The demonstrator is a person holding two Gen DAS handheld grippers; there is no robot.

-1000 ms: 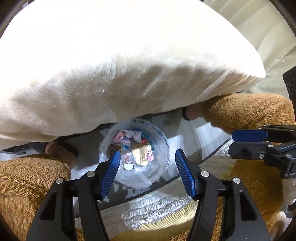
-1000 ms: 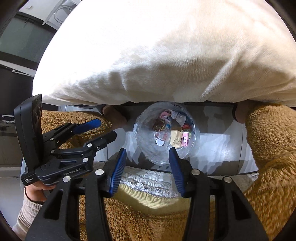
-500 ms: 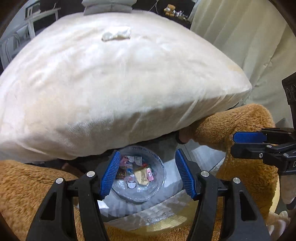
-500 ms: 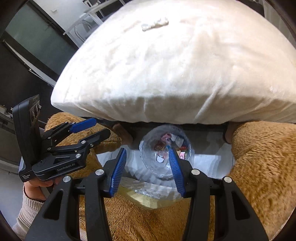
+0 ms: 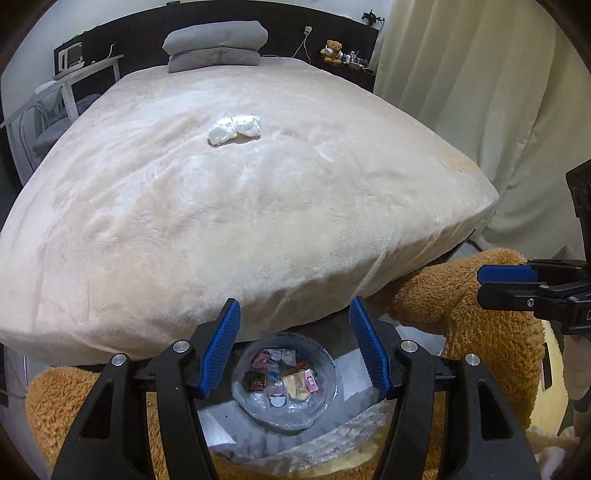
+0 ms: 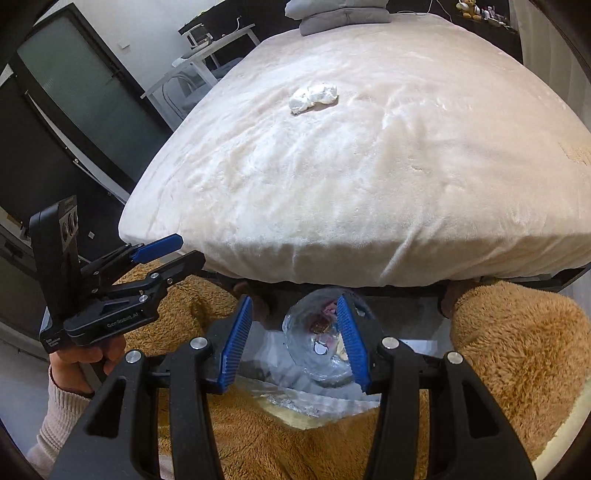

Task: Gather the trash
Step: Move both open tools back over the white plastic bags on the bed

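A crumpled tissue wad [image 5: 235,129] [image 6: 313,96] lies on the bed [image 5: 221,206] [image 6: 369,166], toward its middle. Stacked pillows [image 5: 216,46] [image 6: 340,11] sit at the far end. A bin [image 5: 284,391] [image 6: 317,343] holding wrappers [image 5: 284,376] stands on the floor at the bed's near edge. A desk [image 5: 88,70] [image 6: 218,40] stands far left; a curtain [image 5: 480,92] hangs right.

The right gripper's finger [image 6: 351,343] covers part of the clear bowl [image 6: 317,354], at 6 o'clock. The tiny things beside the little teddy bear [image 5: 333,50], at 1 o'clock, are too small to tell.
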